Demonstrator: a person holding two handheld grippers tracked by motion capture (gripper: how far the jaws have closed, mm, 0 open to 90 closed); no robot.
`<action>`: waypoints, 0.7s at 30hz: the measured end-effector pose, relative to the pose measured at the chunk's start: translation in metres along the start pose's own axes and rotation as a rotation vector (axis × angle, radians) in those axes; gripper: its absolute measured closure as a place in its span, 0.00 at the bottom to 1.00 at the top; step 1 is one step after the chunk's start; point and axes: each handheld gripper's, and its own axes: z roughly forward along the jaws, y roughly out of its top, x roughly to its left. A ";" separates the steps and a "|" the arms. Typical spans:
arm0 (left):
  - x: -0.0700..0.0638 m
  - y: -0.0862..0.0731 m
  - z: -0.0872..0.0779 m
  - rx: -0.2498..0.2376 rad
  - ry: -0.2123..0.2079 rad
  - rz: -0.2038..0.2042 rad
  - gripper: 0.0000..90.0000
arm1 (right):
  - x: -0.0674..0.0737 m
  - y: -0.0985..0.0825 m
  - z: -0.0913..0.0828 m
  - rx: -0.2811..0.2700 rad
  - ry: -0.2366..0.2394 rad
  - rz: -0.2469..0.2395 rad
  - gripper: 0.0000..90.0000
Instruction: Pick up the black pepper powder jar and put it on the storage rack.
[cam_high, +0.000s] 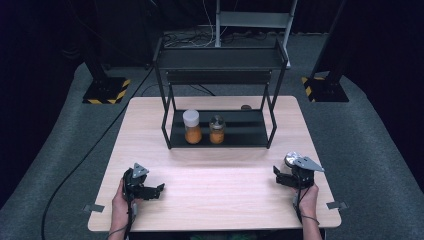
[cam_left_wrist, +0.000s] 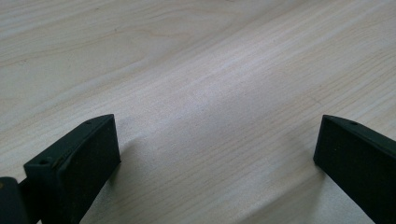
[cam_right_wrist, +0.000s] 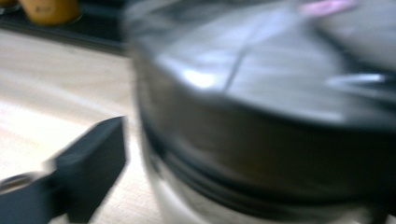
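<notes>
My right gripper (cam_high: 280, 175) is near the table's right edge, level and pointing toward the shelf. A jar with a silvery lid (cam_high: 291, 159) stands right at it, partly under the gripper's grey plate. In the right gripper view that jar (cam_right_wrist: 261, 121) looms large and blurred. The gripper's left finger (cam_right_wrist: 98, 161) is just beside the jar wall, with a thin strip of table showing between them. The other jaw is hidden behind the jar. My left gripper (cam_high: 158, 190) rests low over the front left of the table, open (cam_left_wrist: 217, 140), with bare wood between its jaws.
A black two-level shelf rack (cam_high: 220, 140) stands at the back middle of the wooden table (cam_high: 215, 200). On its lower board are a white-lidded jar of orange stuff (cam_high: 192, 127) and a smaller jar (cam_high: 217, 130). A small dark object (cam_high: 245, 107) lies behind the rack.
</notes>
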 end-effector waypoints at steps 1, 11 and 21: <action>0.000 0.000 0.000 0.000 0.000 0.000 0.00 | -0.001 -0.001 -0.001 -0.009 0.003 0.012 0.19; 0.000 0.000 0.000 0.000 0.000 0.000 0.00 | -0.002 -0.002 -0.004 -0.011 -0.012 0.026 0.33; 0.000 0.000 0.000 0.000 0.001 -0.002 0.00 | -0.002 -0.002 -0.004 -0.012 -0.019 0.017 0.34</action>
